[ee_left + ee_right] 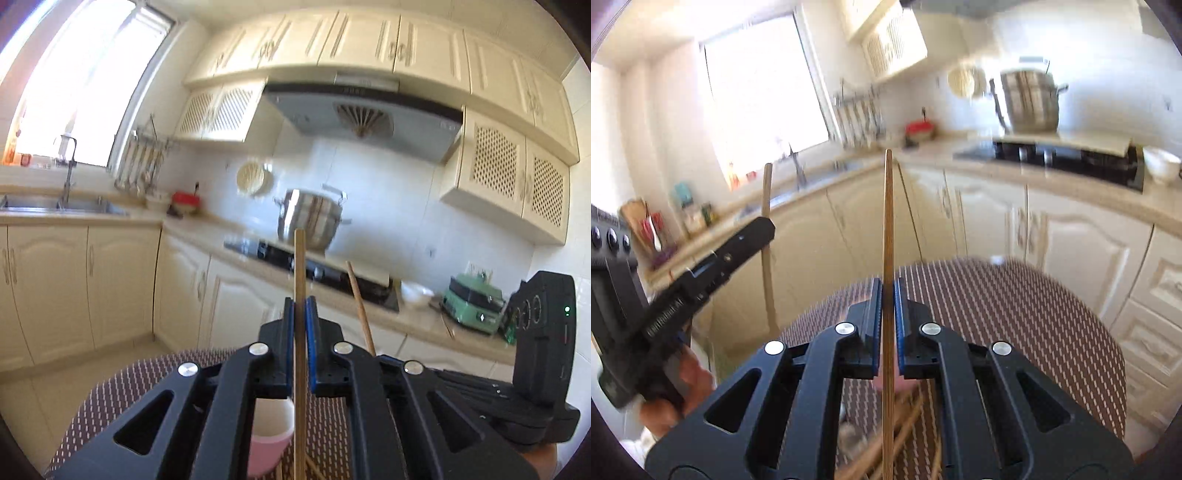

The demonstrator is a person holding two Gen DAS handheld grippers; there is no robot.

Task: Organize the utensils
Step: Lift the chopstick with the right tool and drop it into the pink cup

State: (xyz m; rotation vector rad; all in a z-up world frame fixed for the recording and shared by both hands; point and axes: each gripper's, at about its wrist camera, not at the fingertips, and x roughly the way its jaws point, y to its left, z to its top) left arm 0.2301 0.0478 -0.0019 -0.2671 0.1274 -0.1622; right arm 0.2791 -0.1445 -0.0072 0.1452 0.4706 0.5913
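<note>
Two chopsticks are held upright above the patterned round table (1015,306): the left gripper (300,314) is clamped on one chopstick (300,266), and the right gripper (887,295) pinches another chopstick (887,221), each stick caught between blue pads with its long end standing well above the jaws. Below, a pink cup (269,439) sits just left of the left-hand stick, with more loose chopsticks (905,424) lying near it. With both sticks pinched at a single narrow point, either could pivot or slip while being lowered, miss the cup's mouth, or tip the light cup over.

Steel pot (312,218); range hood (364,120); sink (55,205)
</note>
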